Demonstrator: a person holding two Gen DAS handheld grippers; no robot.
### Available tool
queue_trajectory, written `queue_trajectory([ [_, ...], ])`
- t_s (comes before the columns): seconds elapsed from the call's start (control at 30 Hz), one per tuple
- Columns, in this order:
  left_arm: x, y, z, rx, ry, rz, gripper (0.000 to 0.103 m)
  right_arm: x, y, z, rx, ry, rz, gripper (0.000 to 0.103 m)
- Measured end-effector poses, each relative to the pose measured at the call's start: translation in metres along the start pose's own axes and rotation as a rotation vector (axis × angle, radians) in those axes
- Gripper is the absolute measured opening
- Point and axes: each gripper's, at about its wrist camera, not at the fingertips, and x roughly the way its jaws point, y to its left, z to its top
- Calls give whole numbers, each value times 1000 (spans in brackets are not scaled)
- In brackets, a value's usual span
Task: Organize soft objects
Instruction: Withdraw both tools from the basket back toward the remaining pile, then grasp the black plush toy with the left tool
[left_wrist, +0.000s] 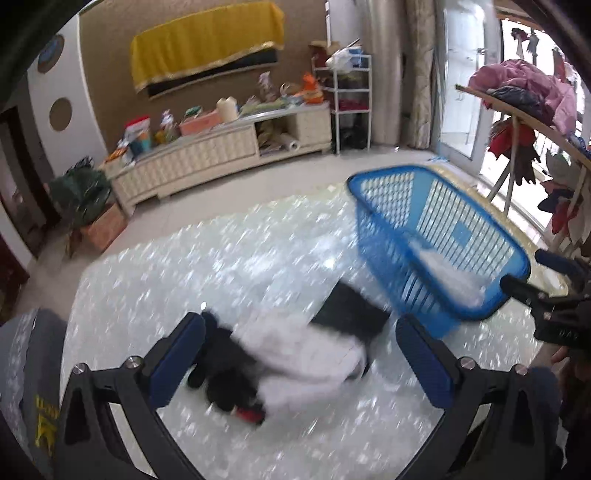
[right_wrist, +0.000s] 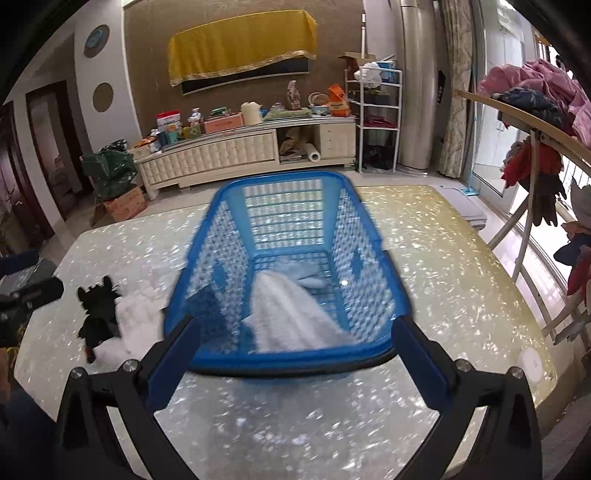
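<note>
My left gripper (left_wrist: 299, 319) is open wide and hangs over a small pile on the pearly table (left_wrist: 184, 266). The pile is a black plush toy (left_wrist: 225, 369), a white cloth (left_wrist: 306, 354) and a dark flat item (left_wrist: 351, 310), all blurred. Nothing is between the pads. A blue plastic basket (left_wrist: 436, 251) stands to the right of the pile. In the right wrist view the basket (right_wrist: 229, 258) holds a white towel (right_wrist: 280, 306). My right gripper (right_wrist: 295, 321) stands open over the basket's near rim, and its fingers do not clamp it. The plush toy (right_wrist: 98, 314) lies left of the basket.
A drying rack (right_wrist: 528, 236) hung with clothes stands off the table's right side. A long white cabinet (right_wrist: 240, 151) crowded with items runs along the far wall. A grey folded thing (right_wrist: 461, 206) lies at the table's far right. A grey object (left_wrist: 33, 369) sits at the left edge.
</note>
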Motion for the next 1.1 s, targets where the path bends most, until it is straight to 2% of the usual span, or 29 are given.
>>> queue_trajectory([
  [0.17, -22, 20, -29, -39, 32, 26, 103, -9, 35, -3, -43, 2, 35, 103],
  [0.5, -35, 69, -56, -105, 63, 49, 103, -8, 96, -7, -142, 26, 106, 103],
  [0.73, -22, 94, -66, -110, 89, 46, 103, 5, 128, -9, -207, 48, 146, 103],
  [0.97, 7, 115, -67, -167, 139, 3, 102, 32, 148, -3, -249, 83, 180, 103],
  [1.1, 22, 120, -69, -174, 165, -6, 92, 44, 159, -3, -255, 105, 209, 103],
])
